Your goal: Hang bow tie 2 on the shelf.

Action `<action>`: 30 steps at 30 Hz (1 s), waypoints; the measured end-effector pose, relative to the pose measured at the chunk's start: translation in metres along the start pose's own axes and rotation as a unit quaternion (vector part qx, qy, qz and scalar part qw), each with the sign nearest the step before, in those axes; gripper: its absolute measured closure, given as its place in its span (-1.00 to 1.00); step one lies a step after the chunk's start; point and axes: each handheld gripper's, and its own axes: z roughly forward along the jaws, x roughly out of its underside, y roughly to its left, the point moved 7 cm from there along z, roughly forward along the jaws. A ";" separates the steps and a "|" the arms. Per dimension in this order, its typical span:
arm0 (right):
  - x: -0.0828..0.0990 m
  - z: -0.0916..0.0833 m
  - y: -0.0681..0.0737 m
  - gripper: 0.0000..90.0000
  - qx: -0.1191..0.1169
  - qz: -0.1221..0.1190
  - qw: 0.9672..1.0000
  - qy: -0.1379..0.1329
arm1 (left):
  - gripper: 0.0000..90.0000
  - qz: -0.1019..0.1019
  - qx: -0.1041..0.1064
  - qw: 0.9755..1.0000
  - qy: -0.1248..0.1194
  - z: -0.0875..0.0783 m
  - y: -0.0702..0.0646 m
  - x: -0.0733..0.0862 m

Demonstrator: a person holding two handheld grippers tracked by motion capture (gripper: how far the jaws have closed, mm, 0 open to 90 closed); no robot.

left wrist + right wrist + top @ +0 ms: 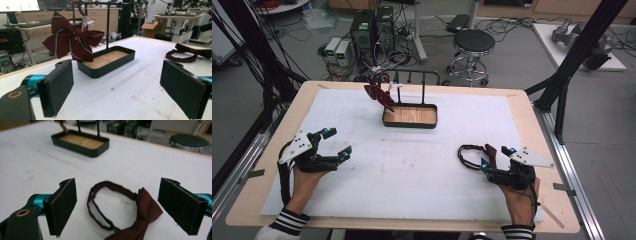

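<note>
White-covered table in cable-strewn lab, stool behind, both hand-held grippers, left and right, open, right over maroon bow tie

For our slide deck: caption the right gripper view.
Open hand-held gripper poised over a maroon bow tie lying on the white table.

Both grippers were black, the left gripper and the right gripper, each with teal fittings, flat dark pads, a grey three-cornered plate and trailing cable. Sleeve cuffs were black-and-white striped.
</note>
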 end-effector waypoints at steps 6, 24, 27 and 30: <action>0.004 0.006 -0.003 -0.66 0.004 0.004 0.997 0.076 | -0.73 0.001 -0.002 1.000 0.002 0.000 0.000 0.001; 0.016 0.019 -0.016 -0.44 0.048 0.067 0.971 0.225 | -0.73 0.004 -0.009 1.000 0.000 -0.004 0.003 0.000; 0.017 0.022 -0.019 -0.41 0.049 0.078 0.967 0.237 | -0.73 0.003 -0.009 1.000 0.001 -0.004 0.003 0.000; 0.018 0.023 -0.021 -0.39 0.049 0.093 0.962 0.251 | -0.73 0.005 -0.009 1.000 0.002 -0.004 0.003 0.000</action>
